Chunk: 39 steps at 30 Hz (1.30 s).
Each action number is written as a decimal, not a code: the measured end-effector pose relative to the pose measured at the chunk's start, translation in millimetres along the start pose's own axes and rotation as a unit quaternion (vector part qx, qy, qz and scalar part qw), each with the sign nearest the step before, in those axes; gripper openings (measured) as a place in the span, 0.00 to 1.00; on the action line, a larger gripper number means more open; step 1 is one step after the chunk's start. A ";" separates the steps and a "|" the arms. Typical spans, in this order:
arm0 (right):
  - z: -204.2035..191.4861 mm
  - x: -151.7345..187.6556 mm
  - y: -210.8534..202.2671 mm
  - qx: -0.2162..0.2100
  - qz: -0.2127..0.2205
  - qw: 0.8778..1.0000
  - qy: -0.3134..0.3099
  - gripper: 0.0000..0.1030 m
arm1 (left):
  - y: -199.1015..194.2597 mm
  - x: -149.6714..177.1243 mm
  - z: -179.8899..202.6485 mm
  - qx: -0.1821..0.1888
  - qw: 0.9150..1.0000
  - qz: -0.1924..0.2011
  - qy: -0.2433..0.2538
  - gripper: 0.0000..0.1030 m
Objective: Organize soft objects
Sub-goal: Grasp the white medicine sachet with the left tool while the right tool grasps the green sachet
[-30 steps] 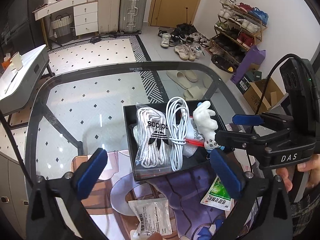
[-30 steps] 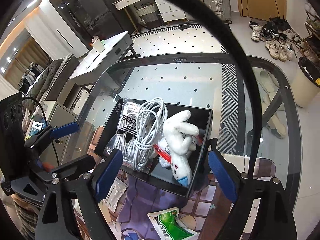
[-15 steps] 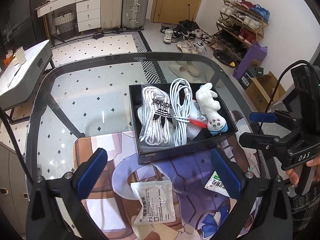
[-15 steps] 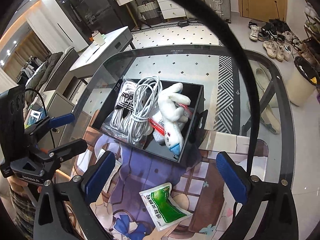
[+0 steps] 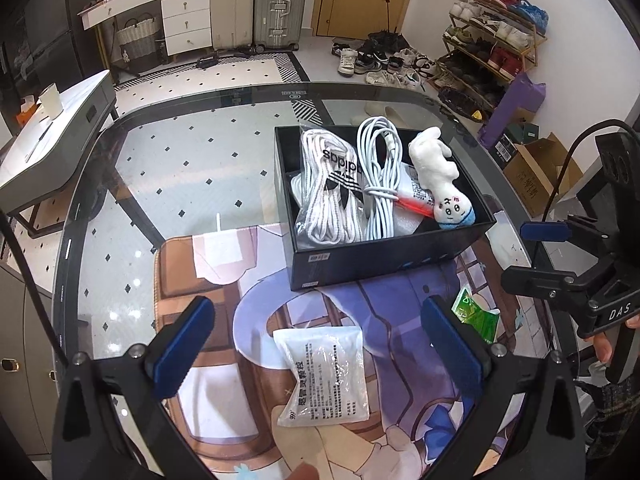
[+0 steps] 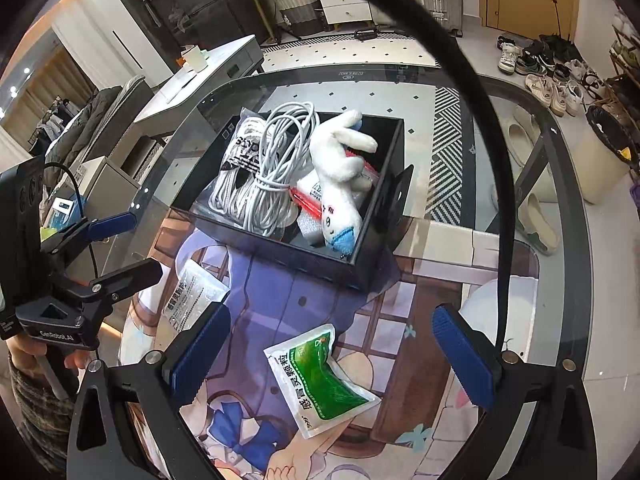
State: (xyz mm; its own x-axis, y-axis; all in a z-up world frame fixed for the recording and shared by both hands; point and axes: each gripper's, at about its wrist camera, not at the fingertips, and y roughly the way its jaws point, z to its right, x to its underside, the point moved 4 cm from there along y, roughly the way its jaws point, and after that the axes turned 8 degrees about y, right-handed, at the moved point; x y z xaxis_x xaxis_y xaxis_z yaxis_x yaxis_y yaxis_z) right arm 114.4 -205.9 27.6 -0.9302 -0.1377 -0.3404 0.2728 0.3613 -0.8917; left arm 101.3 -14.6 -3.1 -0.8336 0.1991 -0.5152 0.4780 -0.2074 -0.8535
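A black box (image 5: 384,248) (image 6: 280,252) on the glass table holds bagged white shoelaces (image 5: 332,192) (image 6: 236,172), a coiled white cable (image 5: 380,172) (image 6: 276,168) and a white plush toy (image 5: 440,176) (image 6: 340,172). A white sachet (image 5: 324,376) (image 6: 192,296) lies on the printed mat between my left gripper's open fingers. A green sachet (image 6: 324,380) (image 5: 476,316) lies between my right gripper's open fingers. My left gripper (image 5: 316,348) is open and empty. My right gripper (image 6: 332,352) is open and empty; it also shows in the left wrist view (image 5: 536,256).
The printed mat (image 5: 224,320) (image 6: 400,320) covers the near part of the round glass table (image 5: 120,168). A grey side table (image 5: 48,140) stands to the left. Shoes and a shoe rack (image 5: 492,48) are on the floor beyond.
Both grippers have pulled back and up from the box. The white and green sachets on the mat now lie between the fingers. Both grippers stayed open.
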 end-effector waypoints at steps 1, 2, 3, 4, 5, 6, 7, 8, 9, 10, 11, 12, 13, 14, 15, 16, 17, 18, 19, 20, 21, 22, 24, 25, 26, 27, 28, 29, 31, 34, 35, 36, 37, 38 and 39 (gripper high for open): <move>-0.5 2.6 1.6 0.001 -0.003 1.000 -0.001 0.99 | 0.7 2.4 0.0 0.000 1.000 -0.001 0.000 1.00; -0.5 5.1 3.1 0.001 -0.005 1.000 -0.002 0.99 | 1.7 4.6 0.1 0.001 1.000 -0.003 -0.001 1.00; -0.7 7.1 4.4 0.003 -0.008 1.000 -0.003 0.99 | 3.0 6.8 -0.1 0.001 1.000 -0.005 -0.002 1.00; -0.7 9.7 6.2 0.002 -0.011 1.000 -0.004 0.99 | 4.3 9.5 0.2 0.000 1.000 -0.008 -0.002 1.00; -0.9 12.1 7.8 0.002 -0.014 1.000 -0.004 0.99 | 5.4 12.0 0.6 0.000 1.000 -0.010 -0.001 1.00; -0.7 14.5 9.6 0.002 -0.016 1.000 -0.005 0.99 | 6.5 14.3 0.7 -0.001 1.000 -0.011 -0.001 1.00; -0.3 16.7 10.8 0.003 -0.017 1.000 -0.006 0.99 | 7.9 16.7 0.9 -0.001 1.000 -0.014 -0.002 1.00; -0.2 19.0 12.1 0.003 -0.019 1.000 -0.006 0.99 | 8.7 18.5 1.3 -0.004 1.000 -0.015 -0.001 1.00; 0.2 21.3 13.6 0.002 -0.021 1.000 -0.006 0.99 | 9.6 20.1 2.0 -0.008 1.000 -0.016 0.000 1.00; 0.4 23.5 15.3 0.002 -0.024 1.000 -0.007 0.99 | 10.0 22.2 3.1 -0.009 1.000 -0.017 0.001 1.00; 0.6 25.4 16.9 0.003 -0.025 1.000 -0.007 0.99 | 10.6 24.9 3.6 -0.008 1.000 -0.018 0.001 1.00; 0.9 27.2 18.8 0.006 -0.027 1.000 -0.009 0.99 | 10.8 26.6 4.0 -0.006 1.000 -0.018 0.000 1.00; 1.3 29.1 20.5 0.007 -0.029 1.000 -0.010 0.99 | 10.9 27.6 3.6 -0.006 1.000 -0.019 0.000 1.00; 1.8 31.0 22.0 0.009 -0.031 0.999 -0.010 0.99 | 11.5 28.6 4.8 -0.007 1.000 -0.020 0.000 1.00; 2.7 32.6 22.6 0.009 -0.033 0.999 -0.011 0.99 | 12.3 30.5 5.3 -0.007 1.000 -0.021 0.000 1.00; 2.8 34.4 23.7 0.009 -0.035 0.999 -0.011 0.99 | 13.5 32.6 5.8 -0.007 1.000 -0.023 0.000 1.00; 2.6 36.5 24.9 0.009 -0.036 0.999 -0.013 0.99 | 14.6 33.9 6.7 -0.007 1.000 -0.025 0.000 1.00; 1.6 38.6 26.5 0.010 -0.038 0.999 -0.014 0.99 | 15.8 35.8 7.5 -0.007 1.000 -0.026 0.000 1.00; 1.1 40.9 28.2 0.011 -0.041 0.999 -0.016 0.99 | 16.4 37.3 8.6 -0.007 1.000 -0.027 0.001 1.00; 0.9 42.6 29.3 0.012 -0.042 0.999 -0.018 0.99 | 17.4 38.8 9.7 -0.007 1.000 -0.029 0.002 1.00; 0.6 45.0 30.8 0.013 -0.045 0.999 -0.020 0.99 | 18.8 40.5 10.9 -0.006 1.000 -0.031 0.003 1.00; 0.5 47.1 32.3 0.013 -0.048 0.999 -0.021 0.99 | 19.8 42.0 11.7 -0.007 0.999 -0.032 0.005 1.00; -0.6 50.1 34.9 0.013 -0.052 0.998 -0.024 0.99 | 22.0 44.8 14.3 -0.008 0.999 -0.036 0.008 1.00; -0.8 51.5 36.4 0.013 -0.054 0.998 -0.026 0.99 | 23.0 45.7 15.5 -0.008 0.999 -0.037 0.009 1.00; -1.1 52.4 37.8 0.014 -0.056 0.998 -0.026 0.99 | 24.4 46.9 16.6 -0.007 0.999 -0.039 0.009 1.00; -1.1 53.3 39.5 0.015 -0.057 0.998 -0.026 0.99 | 25.5 48.1 17.7 -0.005 0.999 -0.041 0.010 1.00; -1.3 54.2 41.2 0.015 -0.059 0.998 -0.026 0.99 | 26.5 49.4 18.7 -0.004 0.999 -0.043 0.012 1.00; -1.2 55.0 42.7 0.016 -0.060 0.998 -0.026 0.99 | 27.7 50.8 19.8 -0.004 0.999 -0.044 0.013 1.00; -1.2 56.6 45.6 0.017 -0.063 0.998 -0.027 0.99 | 30.1 53.3 21.0 -0.005 0.999 -0.047 0.012 1.00; -2.7 59.7 51.9 0.023 -0.070 0.997 -0.032 0.99 | 34.4 56.5 22.2 -0.004 0.999 -0.053 0.012 1.00; -3.1 60.4 54.1 0.026 -0.071 0.997 -0.035 0.99 | 35.7 56.9 23.7 -0.004 0.998 -0.054 0.013 1.00; -3.5 61.0 56.3 0.029 -0.073 0.996 -0.036 0.99 | 36.9 57.8 23.9 -0.004 0.998 -0.056 0.013 1.00; -3.4 62.0 58.1 0.032 -0.074 0.996 -0.038 0.99 | 37.9 58.6 24.1 -0.004 0.998 -0.058 0.013 1.00; -4.4 62.0 58.8 0.034 -0.072 0.996 -0.041 0.99 | 38.5 59.4 25.1 -0.004 0.998 -0.059 0.014 1.00; -5.0 62.0 59.7 0.035 -0.072 0.996 -0.041 0.99 | 39.5 60.4 25.4 -0.005 0.998 -0.061 0.014 1.00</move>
State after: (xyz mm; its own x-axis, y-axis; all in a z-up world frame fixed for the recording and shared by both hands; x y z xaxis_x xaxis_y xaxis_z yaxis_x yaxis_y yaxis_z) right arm 71.8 -188.3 -45.2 -0.9384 -0.2603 -0.2274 0.1565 0.2666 -0.9510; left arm 62.8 -35.0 -65.9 -0.8774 0.2490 -0.4100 0.3770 -0.1707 -0.9104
